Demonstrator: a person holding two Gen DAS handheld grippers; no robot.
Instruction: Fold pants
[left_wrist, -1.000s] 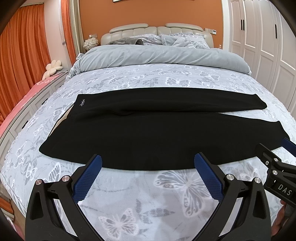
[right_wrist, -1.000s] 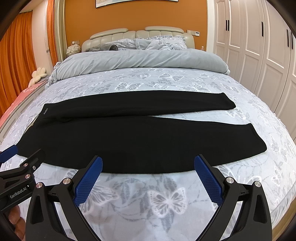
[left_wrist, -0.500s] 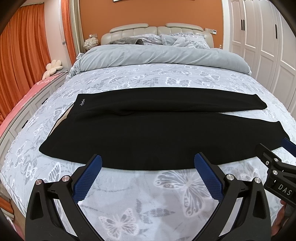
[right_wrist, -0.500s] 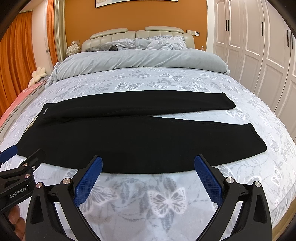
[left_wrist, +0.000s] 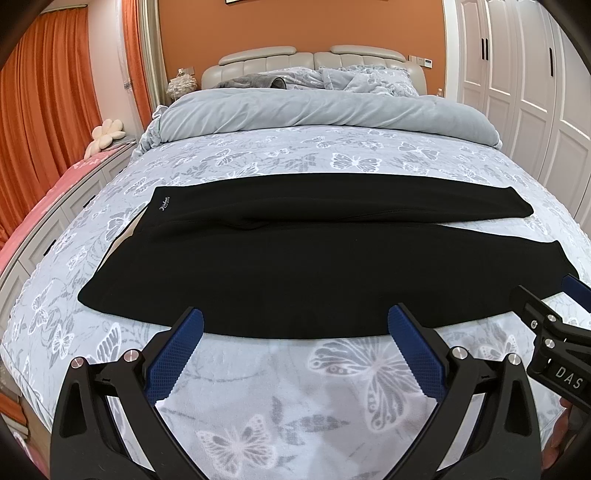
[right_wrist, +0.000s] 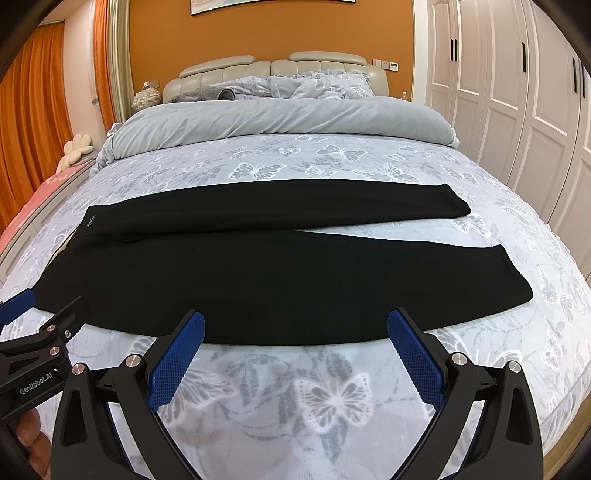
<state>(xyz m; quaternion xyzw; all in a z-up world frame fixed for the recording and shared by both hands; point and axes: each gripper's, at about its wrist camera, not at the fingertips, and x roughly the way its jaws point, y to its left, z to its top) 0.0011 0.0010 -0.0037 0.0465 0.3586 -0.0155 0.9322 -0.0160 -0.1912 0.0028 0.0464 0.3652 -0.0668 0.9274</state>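
One pair of black pants lies across one bed, its two legs pointing toward the bed's right side. Two grippers hang over the bed's near edge, the left gripper and the right gripper, each with two blue-padded fingers spread wide apart. At the bed's far end sit one rolled grey duvet and one padded headboard. One flower-shaped cushion rests left of the bed.

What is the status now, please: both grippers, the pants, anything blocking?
Left gripper open, right gripper open, both empty at near edge. Black pants flat across bed, legs side by side, unfolded. Nothing blocking.
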